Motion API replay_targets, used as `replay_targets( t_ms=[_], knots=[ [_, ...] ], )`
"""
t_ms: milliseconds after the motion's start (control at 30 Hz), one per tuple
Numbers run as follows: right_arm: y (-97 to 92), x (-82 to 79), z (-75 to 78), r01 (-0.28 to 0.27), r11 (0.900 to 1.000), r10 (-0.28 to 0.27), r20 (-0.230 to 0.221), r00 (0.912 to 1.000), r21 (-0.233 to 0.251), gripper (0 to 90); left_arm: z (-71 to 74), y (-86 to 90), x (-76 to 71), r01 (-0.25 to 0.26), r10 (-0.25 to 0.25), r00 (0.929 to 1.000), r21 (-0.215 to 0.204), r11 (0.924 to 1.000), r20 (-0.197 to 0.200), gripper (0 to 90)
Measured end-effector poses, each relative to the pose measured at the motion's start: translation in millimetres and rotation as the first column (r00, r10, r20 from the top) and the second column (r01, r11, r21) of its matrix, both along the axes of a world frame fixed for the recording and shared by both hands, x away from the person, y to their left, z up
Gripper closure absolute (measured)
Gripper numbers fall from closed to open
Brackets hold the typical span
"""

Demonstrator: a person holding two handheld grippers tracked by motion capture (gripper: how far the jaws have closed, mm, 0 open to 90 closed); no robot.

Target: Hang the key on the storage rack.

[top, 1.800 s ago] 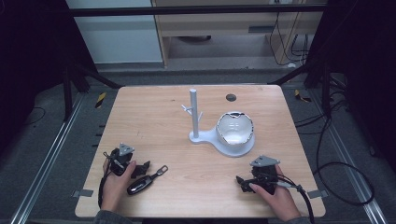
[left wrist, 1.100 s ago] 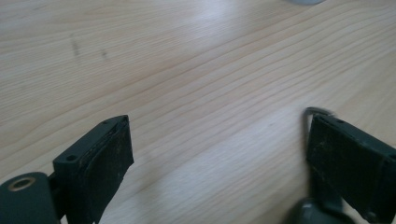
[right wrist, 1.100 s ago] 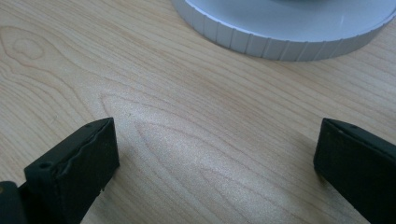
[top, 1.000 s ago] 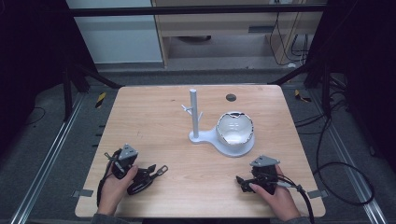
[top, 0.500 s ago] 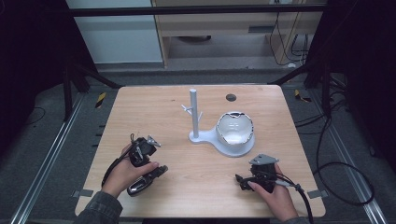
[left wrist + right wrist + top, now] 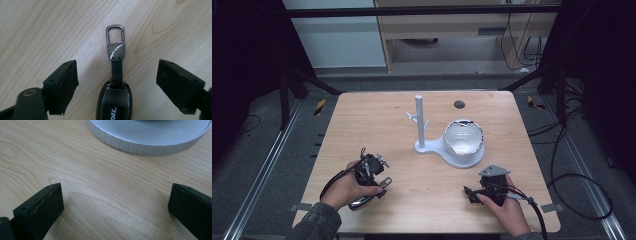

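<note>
Lab: framed test table (image 6: 362, 120), trailing floor cables (image 6: 572, 165).

A dark key fob (image 6: 114, 102) with strap and metal clasp (image 6: 115, 42) lies flat on the table (image 6: 412, 125).

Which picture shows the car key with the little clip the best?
The left gripper view: the car key, its strap and metal clip lie large and sharp on the wood between the open jaws. In the high view it is a small dark shape mostly under the left hand.
</note>
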State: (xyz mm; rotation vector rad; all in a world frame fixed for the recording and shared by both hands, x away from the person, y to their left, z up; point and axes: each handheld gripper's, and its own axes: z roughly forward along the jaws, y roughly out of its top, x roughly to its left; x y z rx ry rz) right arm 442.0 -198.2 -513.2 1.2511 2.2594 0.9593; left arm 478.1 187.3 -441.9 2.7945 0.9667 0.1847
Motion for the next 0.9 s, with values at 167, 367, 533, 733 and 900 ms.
replay_targets(
  t_ms=[167,367,533,733,900],
  knots=[
    [0.1,-0.2,-0.1,0.000,1.0000,0.000,0.001,1.0000,0.003,0.5,-6.4,-3.8,3.5,0.008,-0.007,0.9992,0.038,0.9993,-0.040,32.3],
    [0.2,-0.3,-0.2,0.002,1.0000,-0.002,0.001,1.0000,0.002,0.5,-10.7,-1.9,7.0,0.007,-0.003,0.9963,0.047,0.9989,-0.086,45.3],
    [0.1,-0.6,-0.2,0.000,1.0000,0.000,0.002,1.0000,0.001,0.5,-12.3,-2.2,7.2,0.018,-0.011,0.9950,0.065,0.9977,-0.099,53.4],
    [0.0,-0.6,-0.3,0.000,1.0000,0.000,0.002,1.0000,0.000,0.5,-14.3,-1.2,9.7,0.016,-0.009,0.9943,0.063,0.9979,-0.106,59.8],
    [0.0,-0.7,-0.2,-0.001,1.0000,0.001,0.002,1.0000,0.000,0.5,-13.5,-1.1,11.4,0.018,-0.011,0.9945,0.061,0.9980,-0.104,64.9]
  ],
)
